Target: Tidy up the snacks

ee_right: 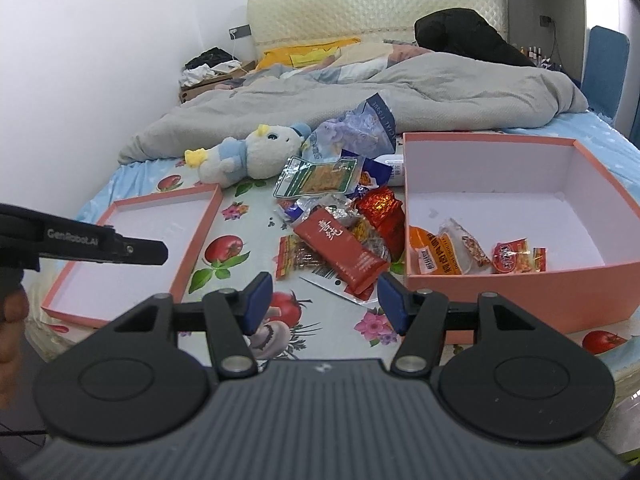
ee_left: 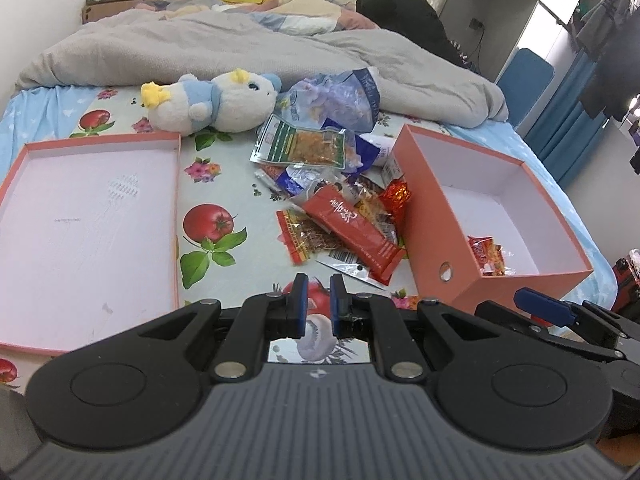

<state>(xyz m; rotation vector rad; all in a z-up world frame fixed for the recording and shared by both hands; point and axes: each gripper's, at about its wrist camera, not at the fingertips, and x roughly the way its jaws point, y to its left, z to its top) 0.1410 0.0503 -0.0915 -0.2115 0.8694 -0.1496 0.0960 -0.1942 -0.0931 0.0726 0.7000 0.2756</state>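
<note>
A: Snacks (ee_right: 340,236): status?
B: Few lie inside the box (ee_right: 600,280); most remain piled on the bed (ee_right: 240,280) beside it. Left tongs (ee_left: 318,296) narrow, empty; right tongs (ee_right: 324,300) wide, empty.

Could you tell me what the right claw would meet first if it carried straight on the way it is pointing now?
Most likely the long red snack packet, the nearest item of the pile, lying just beyond the open right claw. Depth is hard to judge, so it might touch the flowered bedsheet just short of it.

Bedroom: bed (ee_right: 560,128), rumpled duvet (ee_right: 440,88)
</note>
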